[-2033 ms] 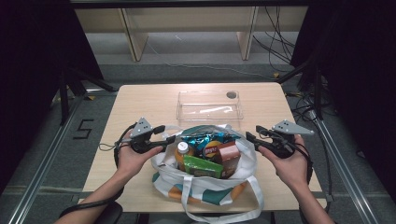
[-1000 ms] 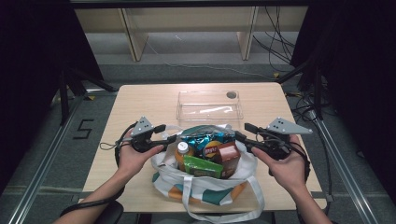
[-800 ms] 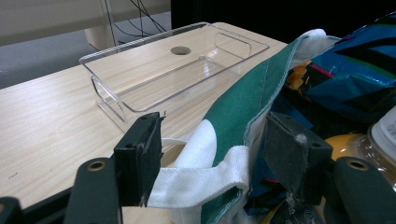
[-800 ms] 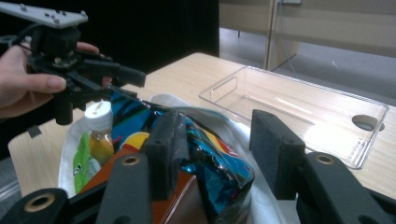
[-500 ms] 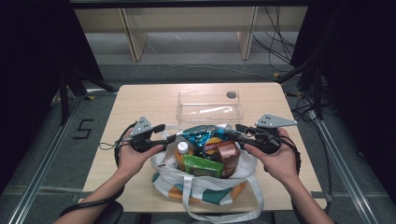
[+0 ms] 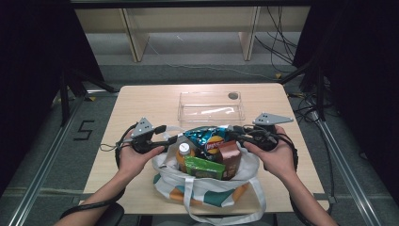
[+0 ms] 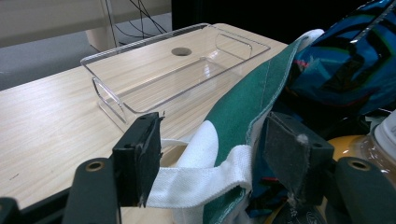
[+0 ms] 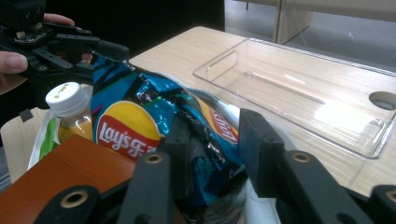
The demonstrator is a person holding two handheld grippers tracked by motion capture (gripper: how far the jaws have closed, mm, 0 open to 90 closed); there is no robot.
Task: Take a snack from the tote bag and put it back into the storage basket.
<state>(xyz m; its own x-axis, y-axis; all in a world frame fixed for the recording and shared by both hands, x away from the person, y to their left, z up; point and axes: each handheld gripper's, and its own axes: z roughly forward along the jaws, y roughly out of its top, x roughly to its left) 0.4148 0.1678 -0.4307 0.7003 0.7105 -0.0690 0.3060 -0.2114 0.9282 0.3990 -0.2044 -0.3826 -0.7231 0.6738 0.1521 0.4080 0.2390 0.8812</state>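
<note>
the tote bag (image 6: pixel 207 188) sits on the near half of the table (image 6: pixel 141 101), packed full: a blue chip bag (image 6: pixel 207 139) stands at the back, with a bottle (image 6: pixel 184 151), a green packet (image 6: pixel 204 167) and a brown box (image 6: pixel 229 157) in front of it. beyond the bag a clear plastic tray (image 6: pixel 211 106) lies empty, so by the look of it unpacking has barely begun and nothing has been moved over yet. the left tool (image 6: pixel 171 140) holds the bag's rim open, its jaws standing fairly wide with the white strap (image 7: pixel 205 179) and green cloth between them; the left pad touches the strap, but whether the right pad presses it i cannot tell. the right tool (image 8: pixel 210 140) has just been closing, and its jaws now sit narrow around the crumpled top of the chip bag, the foil squeezed between the pads. what is left, as i judge it, is to lift the chip bag out, carry it to the tray, and then deal with the bottle, packet and box.
</note>
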